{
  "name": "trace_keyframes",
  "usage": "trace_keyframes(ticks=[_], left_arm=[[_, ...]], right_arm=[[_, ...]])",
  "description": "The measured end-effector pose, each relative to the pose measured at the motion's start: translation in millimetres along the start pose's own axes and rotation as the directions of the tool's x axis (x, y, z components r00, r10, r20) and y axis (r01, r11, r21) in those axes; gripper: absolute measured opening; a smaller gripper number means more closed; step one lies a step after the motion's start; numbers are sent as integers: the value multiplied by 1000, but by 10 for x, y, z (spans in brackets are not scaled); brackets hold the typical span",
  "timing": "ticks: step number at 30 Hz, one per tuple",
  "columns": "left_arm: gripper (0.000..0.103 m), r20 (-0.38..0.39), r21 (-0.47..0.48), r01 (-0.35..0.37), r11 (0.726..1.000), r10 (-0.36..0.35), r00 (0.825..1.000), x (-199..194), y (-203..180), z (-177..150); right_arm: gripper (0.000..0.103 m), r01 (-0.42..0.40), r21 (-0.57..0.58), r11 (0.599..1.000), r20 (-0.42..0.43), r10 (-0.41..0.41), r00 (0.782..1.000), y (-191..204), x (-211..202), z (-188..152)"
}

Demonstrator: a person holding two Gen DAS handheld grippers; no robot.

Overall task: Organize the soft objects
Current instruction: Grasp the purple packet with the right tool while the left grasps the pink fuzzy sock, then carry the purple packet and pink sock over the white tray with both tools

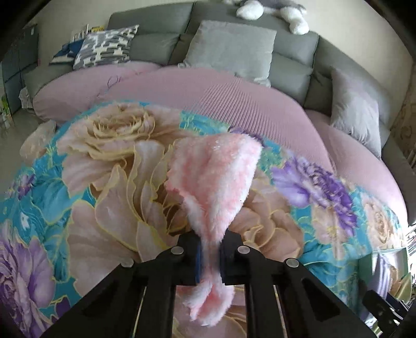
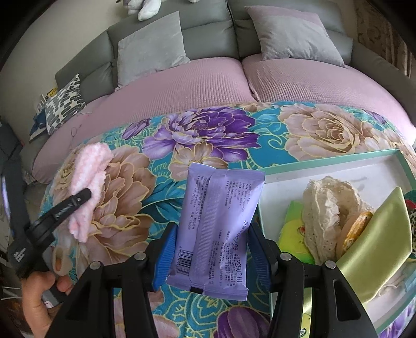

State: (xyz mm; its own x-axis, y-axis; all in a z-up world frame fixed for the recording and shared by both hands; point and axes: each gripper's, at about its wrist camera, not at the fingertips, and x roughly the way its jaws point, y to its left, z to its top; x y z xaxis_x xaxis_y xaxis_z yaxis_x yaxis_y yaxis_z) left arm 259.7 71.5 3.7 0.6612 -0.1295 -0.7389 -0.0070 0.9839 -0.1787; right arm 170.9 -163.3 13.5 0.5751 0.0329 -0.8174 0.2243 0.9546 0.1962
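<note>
A sofa bed is covered by a floral blanket [image 1: 109,182] in teal, cream and purple, lying over pink bedding [image 1: 234,101], with grey cushions [image 1: 231,49] along the grey backrest behind. In the left wrist view, the left gripper [image 1: 210,256] is clamped tight on a fluffy pink sock [image 1: 218,176], pinching it near its lower part; the sock's wider end fans out beyond the fingertips above the blanket and a short tail hangs below the jaws. The right wrist view shows the same sock at far left, raised off the blanket in the left gripper, with a hand [image 2: 39,296] on that gripper's handle. The right gripper [image 2: 212,256] holds a lilac packet [image 2: 218,228] between its blue pads [image 2: 163,249], which press on the packet's two long edges; the printed back and barcode face the camera. The packet is just left of a white tray [image 2: 312,174] with a mint-green rim that sits on the blanket at right. Inside the tray lie a cream lace piece [image 2: 325,213], a light green pouch [image 2: 377,241], a yellow-green packet [image 2: 293,234] and a gold coin-like disc [image 2: 356,231]. White plush feet [image 1: 249,11] show on top of the backrest.
</note>
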Motion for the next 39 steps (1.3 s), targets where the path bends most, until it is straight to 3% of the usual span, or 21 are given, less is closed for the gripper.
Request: trace_keyframes(ticks=[8,13,22,27,31,36,39], left_arm=[[10,133,43,60,997,-65,989,-627,-204,85],[10,221,83,120,989,-136,966,-1092,-361,48],[10,230,167,221,961,-256,939,-1550,-758,-283],[10,206,239,309,921,-359,910,-1779,-1104,-487],[11,159,335,371,866,-441,883,-1890,-1496,-693],[11,89,404,427,809,-500,862,-1951,-1851,-887],[11,47,421,442,792,-505,862,-1914,-1991,-957]], right_arm=[[58,-10,24,1000,32,9,999,-115,-150,3],[58,-15,49,999,72,11,997,-254,-336,-17],[58,4,94,996,157,-19,988,-633,-867,-177],[58,35,144,989,201,-63,978,-950,-1189,-315],[58,66,208,976,217,-112,970,-1284,-1395,-417],[58,91,277,957,215,-154,964,-1633,-1534,-511],[58,101,291,951,200,-164,966,-1771,-1543,-569]])
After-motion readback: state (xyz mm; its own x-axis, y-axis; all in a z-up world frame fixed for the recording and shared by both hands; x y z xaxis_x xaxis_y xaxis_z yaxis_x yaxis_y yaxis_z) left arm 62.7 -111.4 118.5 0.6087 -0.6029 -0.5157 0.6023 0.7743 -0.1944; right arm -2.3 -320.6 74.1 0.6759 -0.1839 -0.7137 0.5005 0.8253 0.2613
